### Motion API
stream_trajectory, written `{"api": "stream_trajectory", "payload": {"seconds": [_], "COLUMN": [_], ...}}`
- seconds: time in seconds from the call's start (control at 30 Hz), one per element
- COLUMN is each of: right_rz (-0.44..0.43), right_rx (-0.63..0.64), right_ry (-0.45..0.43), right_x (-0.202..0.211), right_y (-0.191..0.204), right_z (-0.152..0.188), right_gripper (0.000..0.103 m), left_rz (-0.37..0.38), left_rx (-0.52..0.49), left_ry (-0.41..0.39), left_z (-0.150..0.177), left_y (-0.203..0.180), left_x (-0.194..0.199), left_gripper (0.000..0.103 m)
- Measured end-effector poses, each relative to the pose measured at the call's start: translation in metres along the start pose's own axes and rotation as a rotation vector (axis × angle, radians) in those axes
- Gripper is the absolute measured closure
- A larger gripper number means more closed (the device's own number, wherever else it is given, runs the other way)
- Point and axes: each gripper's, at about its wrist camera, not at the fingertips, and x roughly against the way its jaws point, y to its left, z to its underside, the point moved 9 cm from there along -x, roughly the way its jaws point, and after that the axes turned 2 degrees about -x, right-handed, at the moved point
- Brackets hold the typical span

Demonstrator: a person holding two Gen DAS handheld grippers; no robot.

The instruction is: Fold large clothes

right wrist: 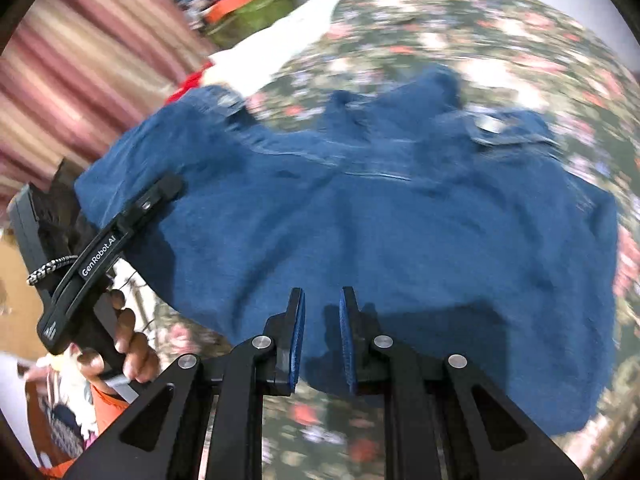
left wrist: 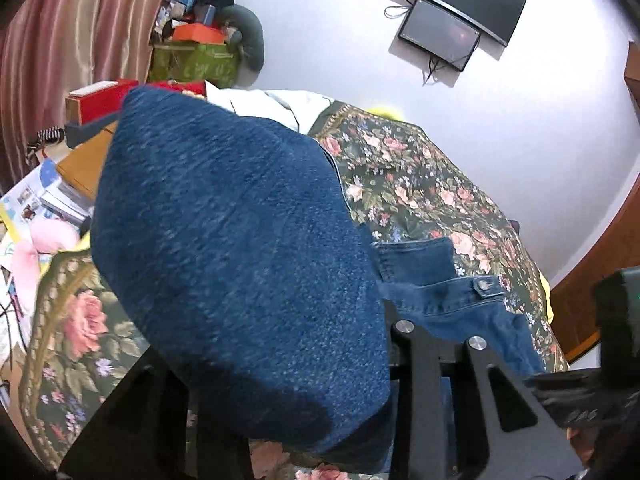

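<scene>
Denim jacket (right wrist: 380,220) lies on the floral bed (right wrist: 460,32), a flap draped over your left gripper (right wrist: 160,192), grip hidden; your right gripper's (right wrist: 322,340) fingers gape empty, so pinch the near hem squarely before folding.

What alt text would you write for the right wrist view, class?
A blue denim garment lies spread on a floral bedspread, blurred by motion. The right claw hangs open over its near edge, holding nothing. At left, the left claw lies on the denim, its handle gripped by a hand.
</scene>
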Motion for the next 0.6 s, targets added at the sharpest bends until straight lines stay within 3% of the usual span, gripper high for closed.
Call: {"api": "stream_trajectory", "payload": {"seconds": [0.2, 0.3, 0.47, 0.6], "right_rz": [-0.05, -0.051, -0.036, -0.072], "right_rx": [-0.012, -0.043, -0.001, -0.093], "right_ry": [0.214, 0.236, 0.241, 0.247], "right_x": [-0.098, -0.129, -0.128, -0.085], "right_y": [0.036, 0.037, 0.042, 0.024], "right_z": [0.019, 0.027, 0.026, 0.03], "right_gripper": [0.09, 0.09, 0.09, 0.09], "left_rz": [-0.06, -0.114, -0.095, -0.059], "left_rx": [-0.02, -0.058, -0.105, -0.244], "left_ry": [0.039, 0.042, 0.017, -0.069], "left_z": [0.017, 0.029, 0.02, -0.003], "left_y": [0.025, 0.032, 0.011, -0.039], "left_x": [-0.002, -0.005, -0.002, 0.014], "left_gripper": [0.069, 0.069, 0.069, 0.069]}}
